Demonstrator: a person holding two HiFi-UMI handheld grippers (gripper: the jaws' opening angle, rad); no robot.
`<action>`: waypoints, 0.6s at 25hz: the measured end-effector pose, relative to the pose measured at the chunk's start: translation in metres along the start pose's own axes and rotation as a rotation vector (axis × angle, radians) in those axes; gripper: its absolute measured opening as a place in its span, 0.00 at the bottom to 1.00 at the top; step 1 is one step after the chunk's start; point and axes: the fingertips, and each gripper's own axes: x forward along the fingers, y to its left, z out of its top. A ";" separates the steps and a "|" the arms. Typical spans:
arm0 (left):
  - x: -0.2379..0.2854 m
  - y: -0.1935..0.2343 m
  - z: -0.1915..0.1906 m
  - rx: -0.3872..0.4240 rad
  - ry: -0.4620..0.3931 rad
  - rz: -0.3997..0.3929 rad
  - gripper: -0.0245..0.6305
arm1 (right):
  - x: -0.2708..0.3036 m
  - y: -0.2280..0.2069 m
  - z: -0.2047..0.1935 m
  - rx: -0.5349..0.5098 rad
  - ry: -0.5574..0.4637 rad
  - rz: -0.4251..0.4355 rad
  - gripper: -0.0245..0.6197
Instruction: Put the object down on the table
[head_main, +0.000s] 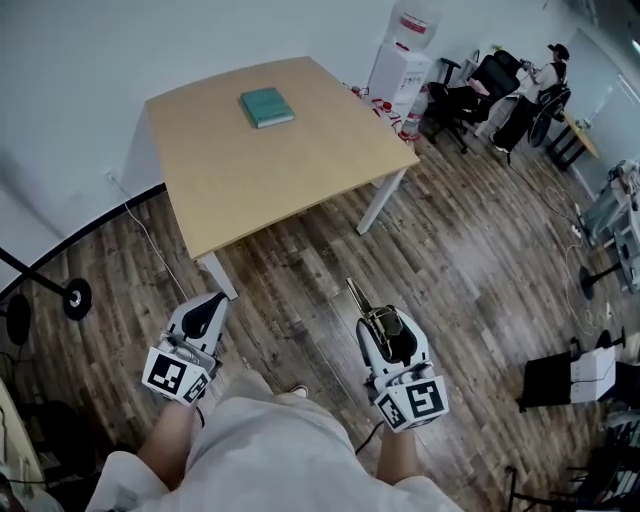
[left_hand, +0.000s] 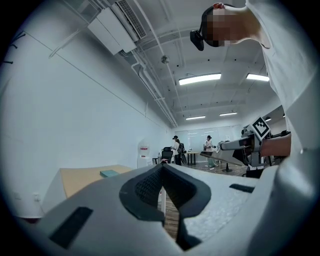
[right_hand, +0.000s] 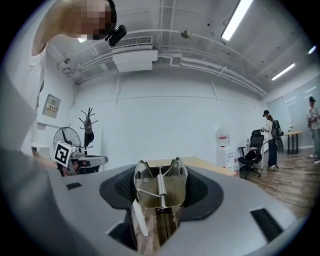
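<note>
Well short of the wooden table (head_main: 290, 170), over the plank floor, the person's left gripper (head_main: 205, 315) is held level. Its own view shows the jaws closed together with nothing between them.

Straight ahead stands the one table, pale-topped on white legs. One teal book (head_main: 266, 107) lies near its far edge, and the rest of the top is bare.

Right of the left gripper, also short of the table's near edge, the right gripper (head_main: 385, 325) is level too. Its jaws stand wide and press on one metal spring clip (right_hand: 160, 187), so the task's thing is in the air and not yet down.

The clip looks light, stiff and smooth, with a coil spring down its middle and a thin end poking forward. It could slip or twist between the pads. The broad flat sides seem the safest hold, away from the spring.

Beyond the table's right corner stands one water dispenser (head_main: 400, 65).

Counted: two grippers, one clip, one table, one book.
</note>
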 end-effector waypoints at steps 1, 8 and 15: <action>0.003 -0.003 0.000 0.003 0.005 -0.004 0.05 | -0.002 -0.004 -0.004 0.009 0.007 0.000 0.38; 0.019 0.007 -0.020 -0.010 0.038 -0.001 0.05 | 0.016 -0.018 -0.027 0.043 0.039 0.008 0.38; 0.086 0.042 -0.040 -0.068 0.041 -0.017 0.05 | 0.072 -0.045 -0.030 0.037 0.085 0.012 0.38</action>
